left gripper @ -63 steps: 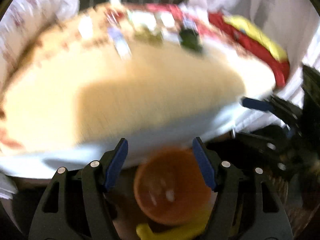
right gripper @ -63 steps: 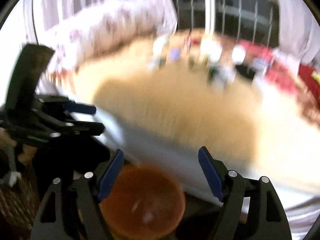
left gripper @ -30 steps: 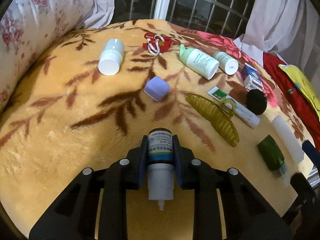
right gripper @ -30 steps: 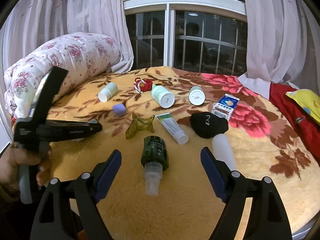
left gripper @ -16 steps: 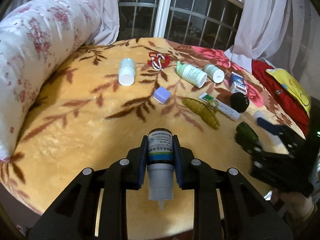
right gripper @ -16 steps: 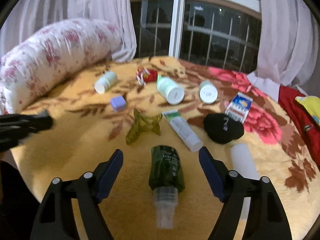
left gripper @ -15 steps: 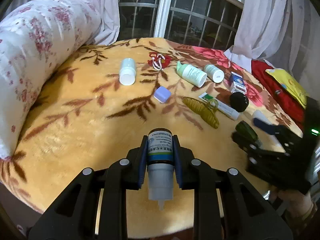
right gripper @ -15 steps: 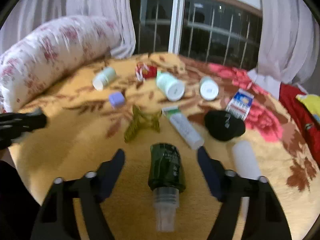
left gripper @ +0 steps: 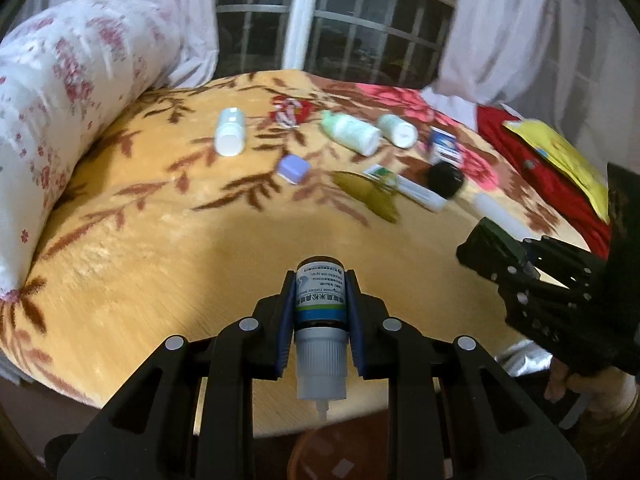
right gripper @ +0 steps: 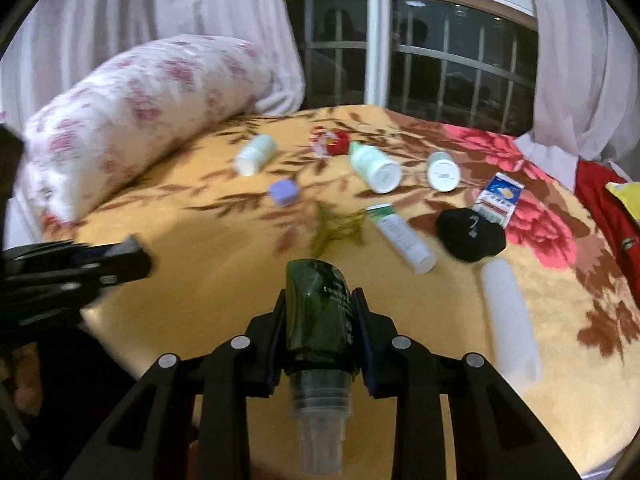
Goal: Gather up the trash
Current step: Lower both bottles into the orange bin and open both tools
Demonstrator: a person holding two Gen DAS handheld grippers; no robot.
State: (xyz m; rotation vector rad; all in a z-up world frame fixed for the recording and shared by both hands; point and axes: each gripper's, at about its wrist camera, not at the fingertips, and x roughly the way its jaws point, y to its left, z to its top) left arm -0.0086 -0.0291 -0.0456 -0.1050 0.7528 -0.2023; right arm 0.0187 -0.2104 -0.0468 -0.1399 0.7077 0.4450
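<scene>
Two bottles are in hand at once: the left gripper (left gripper: pixel 320 316) is clamped on a small brown glass dropper bottle with a white cap (left gripper: pixel 320 320), and the right gripper (right gripper: pixel 319 332) is clamped on a dark green plastic spray bottle with a clear cap (right gripper: pixel 319 328). Both are lifted off the yellow floral blanket (left gripper: pixel 160 248), caps pointing back toward the cameras. This looks like the carry step; next, each bottle probably needs bringing over the orange round bin (left gripper: pixel 340 460) below the bed edge before letting go. Both grippers are held level, side by side.
</scene>
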